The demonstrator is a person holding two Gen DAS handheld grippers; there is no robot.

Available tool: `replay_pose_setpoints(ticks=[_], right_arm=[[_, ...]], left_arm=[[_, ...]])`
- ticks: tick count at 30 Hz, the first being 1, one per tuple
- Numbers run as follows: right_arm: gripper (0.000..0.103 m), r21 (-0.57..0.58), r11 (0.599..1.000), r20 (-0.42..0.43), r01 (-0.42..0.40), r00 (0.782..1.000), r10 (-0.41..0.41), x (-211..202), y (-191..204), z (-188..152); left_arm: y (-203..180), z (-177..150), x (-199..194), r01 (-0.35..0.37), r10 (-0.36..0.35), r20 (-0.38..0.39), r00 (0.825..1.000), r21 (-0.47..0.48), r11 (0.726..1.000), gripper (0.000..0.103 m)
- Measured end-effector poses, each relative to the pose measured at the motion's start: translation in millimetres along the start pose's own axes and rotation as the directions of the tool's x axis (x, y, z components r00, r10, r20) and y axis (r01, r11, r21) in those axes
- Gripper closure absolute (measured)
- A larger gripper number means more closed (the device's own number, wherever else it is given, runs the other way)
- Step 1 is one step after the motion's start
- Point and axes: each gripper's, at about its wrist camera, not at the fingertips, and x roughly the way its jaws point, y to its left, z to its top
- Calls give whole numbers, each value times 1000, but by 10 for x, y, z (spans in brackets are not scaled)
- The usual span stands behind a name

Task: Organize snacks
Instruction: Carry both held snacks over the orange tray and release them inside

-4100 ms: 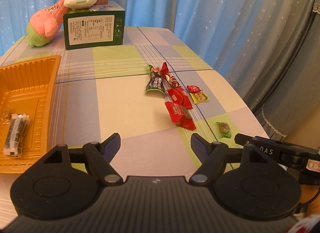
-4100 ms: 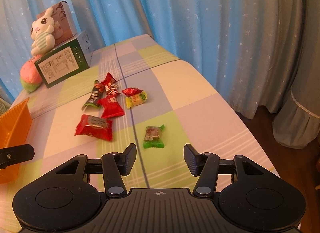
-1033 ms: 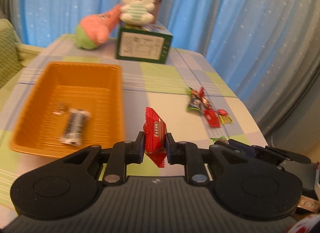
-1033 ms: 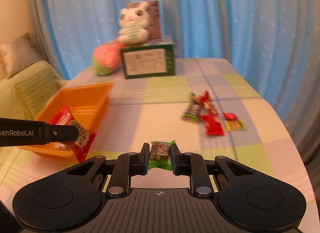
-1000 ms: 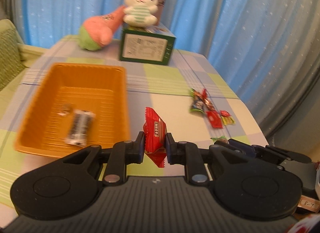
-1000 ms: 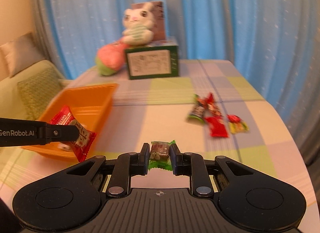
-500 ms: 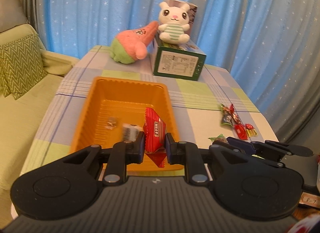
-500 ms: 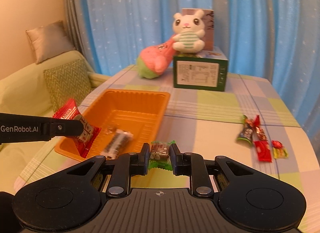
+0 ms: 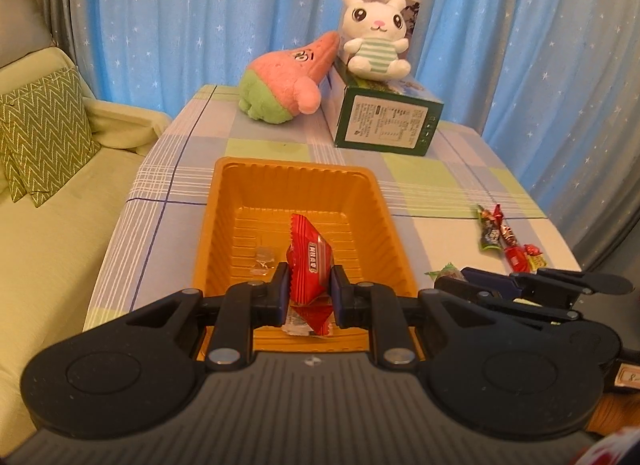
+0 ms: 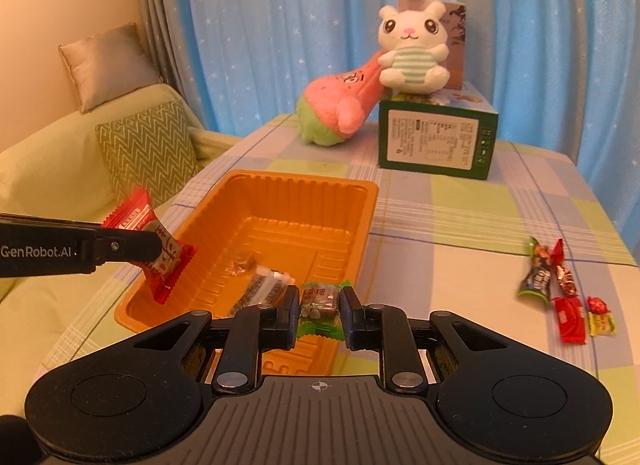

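Note:
My left gripper point(image 9: 308, 291) is shut on a red snack packet point(image 9: 310, 265) and holds it over the near end of the orange tray point(image 9: 296, 169). From the right wrist view the same red packet point(image 10: 158, 249) hangs above the tray's left rim point(image 10: 160, 261). My right gripper point(image 10: 320, 311) is shut on a green-wrapped candy point(image 10: 320, 301) above the tray's near right corner. Inside the tray lie a dark wrapped bar point(image 10: 264, 285) and a small clear-wrapped sweet point(image 10: 240, 265). Several loose snacks point(image 10: 560, 293) remain in a cluster on the tablecloth to the right.
A green box point(image 10: 438, 145) with a white plush rabbit point(image 10: 412, 53) on it and a pink-green plush point(image 10: 340, 109) stand at the table's far end. A sofa with cushions point(image 10: 144, 153) lies left of the table. Blue curtains hang behind.
Both grippers have carried their snacks leftward, from the open tablecloth to above the orange tray. The loose snack cluster now lies further right in both views.

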Motion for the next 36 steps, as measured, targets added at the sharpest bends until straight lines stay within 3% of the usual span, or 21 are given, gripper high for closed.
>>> replay_pose_setpoints(ticks=[11,13,25,33,35,36], right_arm=[[81,8,1000,-23,3,1000,-3,275,1,77],[81,8,1000,-28,2,1000,-1,305,2,76],[81,13,1000,-23,-21,1000,21,322,56,111],[80,44,994,1,-99,995,100,392,83,189],[71,76,991,-18,-113,993,114,431,41,205],[54,88,990,-15,-111,994,112,429,15,204]], left_arm=[[77,-23,408,-6,10,-99,995,35,999,82],[74,-25,418,-31,35,-91,995,43,999,76],[105,-8,339,-21,23,-73,997,37,999,76],[154,-11,282,-30,31,-66,997,24,999,76],[173,-14,260,-34,35,-64,997,23,999,75],[183,-14,250,-35,36,-62,997,20,999,74]])
